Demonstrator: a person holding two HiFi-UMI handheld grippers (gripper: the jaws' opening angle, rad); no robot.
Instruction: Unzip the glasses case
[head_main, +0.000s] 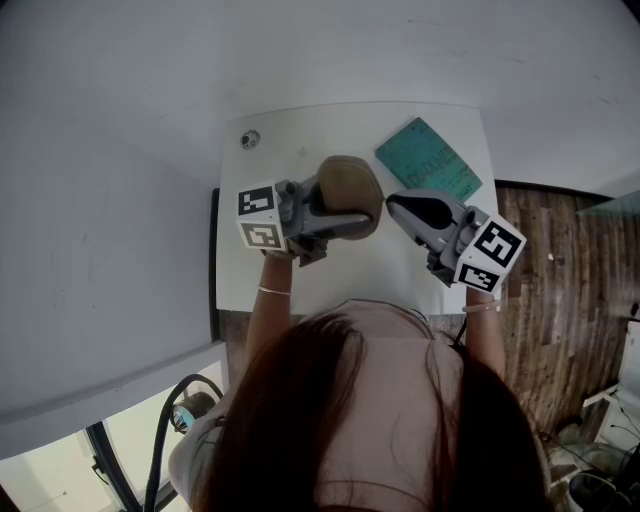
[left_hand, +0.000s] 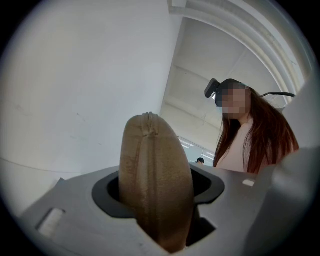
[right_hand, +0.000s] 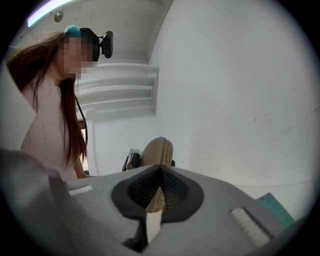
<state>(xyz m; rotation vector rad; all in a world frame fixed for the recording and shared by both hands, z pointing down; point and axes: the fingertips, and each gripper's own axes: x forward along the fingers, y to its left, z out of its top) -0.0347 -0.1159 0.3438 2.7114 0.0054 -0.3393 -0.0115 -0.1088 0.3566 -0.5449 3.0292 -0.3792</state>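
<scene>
Left gripper (head_main: 345, 212) held across white table (head_main: 300, 280), pointing right, jaws clamped on brown glasses case (head_main: 350, 185), seam edge toward its camera. Right gripper (head_main: 395, 205) angled in from right, tip just beside case, jaws closed on thin tan strip (right_hand: 156, 202). Counted: two grippers, one case, one teal card (head_main: 428, 160).

left gripper (head_main: 343, 213): fingers clamped on glasses case (head_main: 350, 183) | right gripper (head_main: 393, 206): fingers pinched on tan tab (right_hand: 154, 209)

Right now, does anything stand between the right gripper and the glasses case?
Nothing visible does. The left gripper clamps the glasses case, and the right gripper is shut on a thin tan tab, probably its zipper pull. The teal card lies aside.
</scene>
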